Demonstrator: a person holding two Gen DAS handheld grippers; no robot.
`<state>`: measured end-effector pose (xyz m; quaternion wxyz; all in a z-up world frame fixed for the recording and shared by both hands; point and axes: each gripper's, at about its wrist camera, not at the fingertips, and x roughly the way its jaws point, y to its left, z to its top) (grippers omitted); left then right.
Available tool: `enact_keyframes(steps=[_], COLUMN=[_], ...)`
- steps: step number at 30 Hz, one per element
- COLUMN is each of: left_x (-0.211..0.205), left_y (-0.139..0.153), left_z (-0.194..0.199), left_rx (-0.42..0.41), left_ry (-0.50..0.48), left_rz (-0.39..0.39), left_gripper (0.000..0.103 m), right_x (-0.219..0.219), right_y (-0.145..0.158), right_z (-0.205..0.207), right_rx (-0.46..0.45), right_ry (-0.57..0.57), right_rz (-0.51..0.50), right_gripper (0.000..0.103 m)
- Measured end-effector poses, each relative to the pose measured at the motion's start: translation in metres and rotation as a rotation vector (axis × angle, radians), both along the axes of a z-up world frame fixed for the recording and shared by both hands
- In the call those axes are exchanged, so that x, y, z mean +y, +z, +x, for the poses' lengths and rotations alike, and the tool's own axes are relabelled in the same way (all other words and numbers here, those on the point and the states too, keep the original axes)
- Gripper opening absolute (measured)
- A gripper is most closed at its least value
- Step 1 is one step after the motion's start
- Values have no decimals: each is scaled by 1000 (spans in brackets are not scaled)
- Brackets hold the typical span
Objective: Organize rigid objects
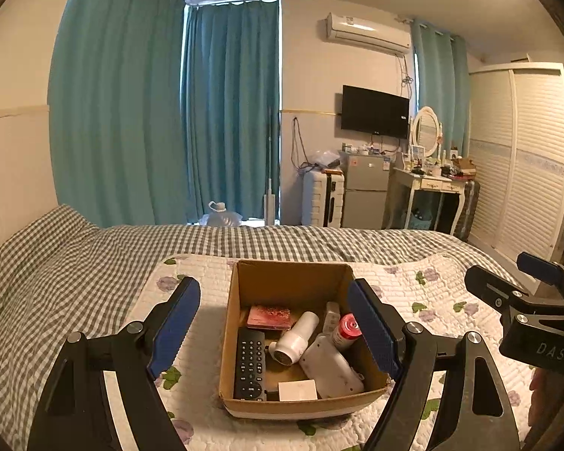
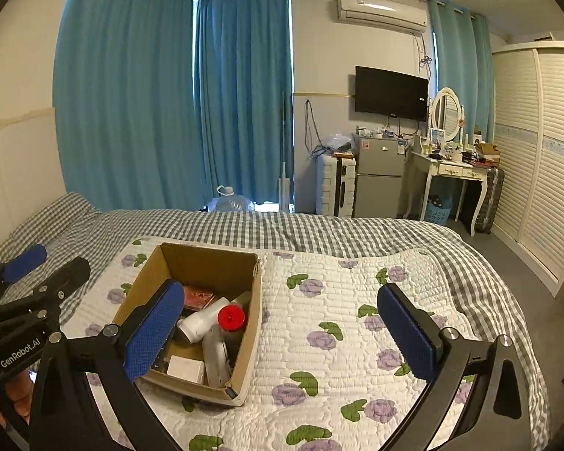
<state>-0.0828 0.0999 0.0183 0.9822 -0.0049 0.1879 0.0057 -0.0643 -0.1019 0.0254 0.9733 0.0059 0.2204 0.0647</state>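
An open cardboard box [image 1: 289,282] sits on the floral quilt. In it lie a black remote [image 1: 250,364], a white bottle [image 1: 295,340], a red-capped bottle [image 1: 347,329], a flat white device [image 1: 332,370], a red packet [image 1: 269,317] and a small white card [image 1: 297,391]. My left gripper [image 1: 274,329] is open, its blue pads framing the box from the near side and touching nothing. In the right wrist view the box [image 2: 206,267] stands to the left, and my right gripper [image 2: 282,332] is open over bare quilt beside it. Each gripper shows in the other's view: the right gripper [image 1: 507,274] and the left gripper [image 2: 45,267].
The quilt [image 2: 338,300] covers a bed with a grey checked sheet [image 1: 75,263]. Beyond the bed are teal curtains [image 1: 131,112], a water jug [image 1: 222,216], a small fridge [image 1: 366,191], a dressing table [image 1: 432,184] and a louvred wardrobe [image 1: 522,158].
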Motion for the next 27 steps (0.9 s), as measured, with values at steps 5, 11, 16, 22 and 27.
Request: enact_keyframes(steps=[5,11,16,22,27], left_x=[0,-2,-2,-1,1], left_y=[-1,-2,-4,-4,-4], left_z=[-1,1,2,3,3], left_rx=[2,11,19,23,28], left_ry=[-6,-15,-15,-13,-14], left_rz=[-2,-3,4,-3,-9], left_gripper=[85,85,85,85,85], right_x=[0,2,1,0,0], right_y=[0,1,0,-2,-7], right_z=[0,3,5,8,10], right_rx=[-4,2,10,16,32], right_ry=[0,1,-5,-12,-16], right_rz=[4,0,15,5,5], right_gripper=[103,103,103,103,103])
